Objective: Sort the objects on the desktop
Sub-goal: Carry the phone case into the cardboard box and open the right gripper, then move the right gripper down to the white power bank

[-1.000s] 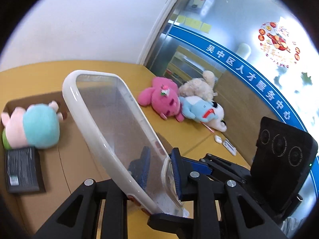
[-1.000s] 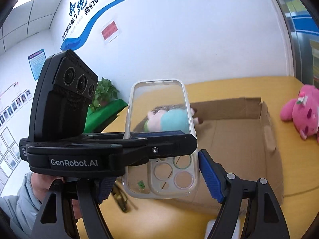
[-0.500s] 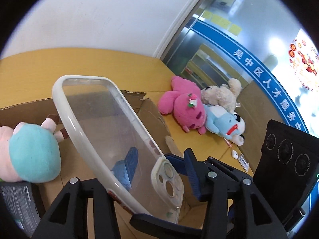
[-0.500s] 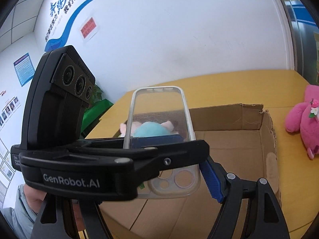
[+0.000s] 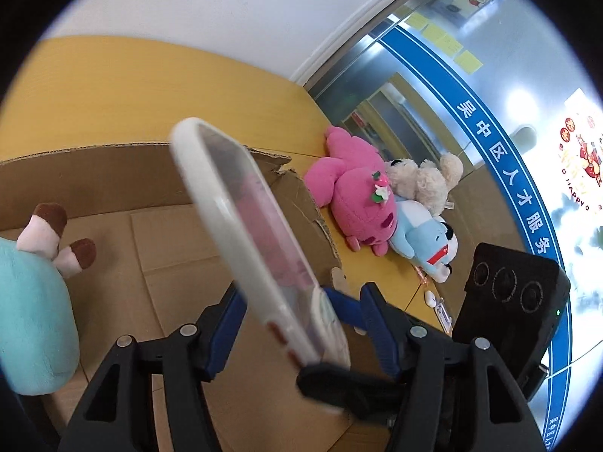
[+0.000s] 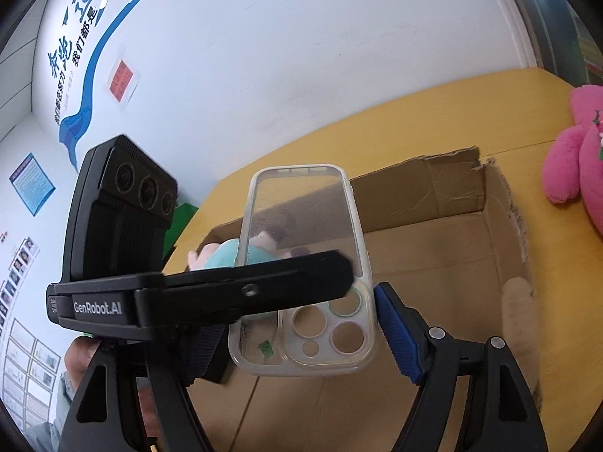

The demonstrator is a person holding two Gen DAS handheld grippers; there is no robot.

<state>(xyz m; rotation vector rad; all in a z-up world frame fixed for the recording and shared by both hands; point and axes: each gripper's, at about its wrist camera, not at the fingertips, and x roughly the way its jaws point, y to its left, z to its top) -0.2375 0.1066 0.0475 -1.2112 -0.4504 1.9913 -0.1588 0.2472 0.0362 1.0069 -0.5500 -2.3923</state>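
Note:
A clear phone case [image 5: 260, 248] stands between the jaws of both grippers above the open cardboard box [image 5: 158, 248]. In the left wrist view my left gripper [image 5: 301, 324] has its blue pads spread wide around the case's camera end, with gaps on both sides. In the right wrist view the case [image 6: 305, 263] is upright in my right gripper [image 6: 305, 335]; the left gripper's black finger crosses in front of it. Which gripper grips the case is unclear. A teal and pink plush [image 5: 34, 301] lies in the box.
A pink plush [image 5: 354, 203], a cream plush [image 5: 426, 180] and a blue and white plush [image 5: 426, 241] lie on the yellow table [image 5: 150, 86] right of the box. Small white items [image 5: 433, 301] lie nearby. The box's torn right wall [image 6: 508, 233] stands close.
Both grippers moved with the case from beside the box to over it. The case turned more edge-on in the left wrist view and the left jaws look wider.

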